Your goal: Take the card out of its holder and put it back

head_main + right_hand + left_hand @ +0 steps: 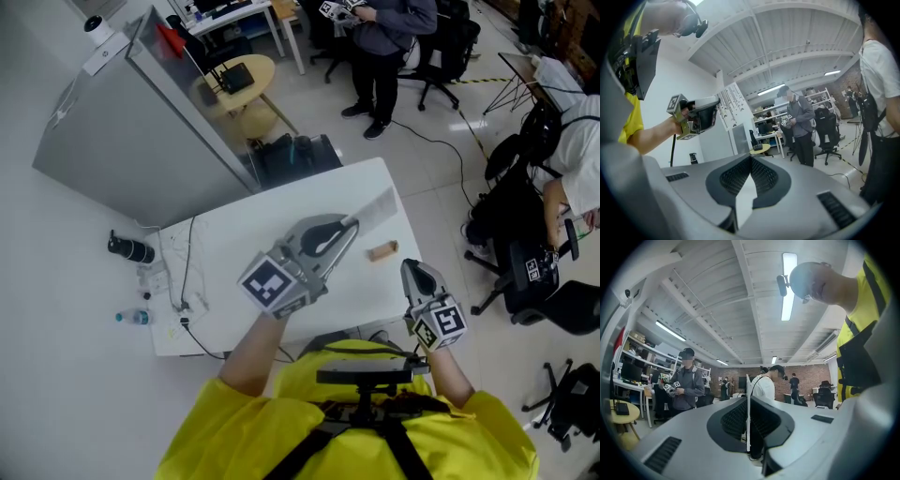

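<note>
My left gripper (pixel 349 228) is held above the white table (pixel 225 244), shut on the card (pixel 375 208), a pale grey strip that sticks out up and to the right. In the left gripper view the card (pixel 748 394) is a thin white edge pinched upright between the black pads. The holder (pixel 381 252), a small tan block, lies on the table between the two grippers. My right gripper (pixel 410 267) hovers at the table's right edge, its pads meeting at the tip (pixel 750 158). A white patch shows in the gap behind them; I cannot tell what it is.
A grey cabinet (pixel 122 141) stands behind the table on the left. Bottles (pixel 131 249) and a cable lie on the floor at the left. A person in dark clothes (pixel 384 37) stands beyond the table. Another person (pixel 577 159) and office chairs (pixel 525 272) are at the right.
</note>
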`<state>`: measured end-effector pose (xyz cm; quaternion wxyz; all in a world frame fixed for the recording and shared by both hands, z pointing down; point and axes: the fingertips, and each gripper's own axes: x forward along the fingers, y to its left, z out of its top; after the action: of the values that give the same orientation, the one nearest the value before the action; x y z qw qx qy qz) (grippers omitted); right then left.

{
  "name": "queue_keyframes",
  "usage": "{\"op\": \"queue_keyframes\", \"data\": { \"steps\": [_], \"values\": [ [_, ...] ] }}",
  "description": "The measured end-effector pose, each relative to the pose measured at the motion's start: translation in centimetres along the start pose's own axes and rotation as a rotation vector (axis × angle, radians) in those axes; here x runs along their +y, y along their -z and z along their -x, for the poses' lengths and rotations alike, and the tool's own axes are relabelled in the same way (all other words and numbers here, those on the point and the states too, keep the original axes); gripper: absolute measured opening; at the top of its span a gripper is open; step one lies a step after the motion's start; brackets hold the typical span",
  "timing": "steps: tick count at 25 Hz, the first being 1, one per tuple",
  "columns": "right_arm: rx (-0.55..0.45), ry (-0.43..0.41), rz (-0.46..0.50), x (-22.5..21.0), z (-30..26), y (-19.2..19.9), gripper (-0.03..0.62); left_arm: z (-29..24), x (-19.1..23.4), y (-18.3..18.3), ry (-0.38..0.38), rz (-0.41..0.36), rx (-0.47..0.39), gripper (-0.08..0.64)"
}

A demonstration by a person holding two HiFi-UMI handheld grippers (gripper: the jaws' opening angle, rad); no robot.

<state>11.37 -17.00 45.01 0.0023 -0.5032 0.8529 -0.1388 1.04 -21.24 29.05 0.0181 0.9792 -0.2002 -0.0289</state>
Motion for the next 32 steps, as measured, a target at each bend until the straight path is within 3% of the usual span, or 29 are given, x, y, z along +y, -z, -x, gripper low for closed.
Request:
{"op": "queue_keyframes", "data": {
  "steps": [9,13,16,21,32],
  "values": [
    [0.009,-0.01,-0.002,0.7,-0.1,0.8,0.005,0.0,-0.9,0.0,0.003,-0.071,-0.044,0.008],
    [0.012,-0.01,-0.008,0.7,-0.1,1.0,0.005,-0.2,-0.4,0.3,-0.011,-0.04,-0.045,0.008],
    [0.017,-0.007,-0.011,0.8,0.2,1.3,0.005,0.0,-0.2,1.2,-0.025,-0.017,-0.001,0.008],
    [0.021,-0.001,-0.016,0.7,0.5,1.7,0.005,-0.1,-0.6,2.1,0.005,-0.003,0.021,0.008],
    [0.082,0.024,-0.079,-0.3,1.0,5.1,0.005,-2.8,1.1,9.6,0.03,0.039,0.126,0.007]
  ]
}}
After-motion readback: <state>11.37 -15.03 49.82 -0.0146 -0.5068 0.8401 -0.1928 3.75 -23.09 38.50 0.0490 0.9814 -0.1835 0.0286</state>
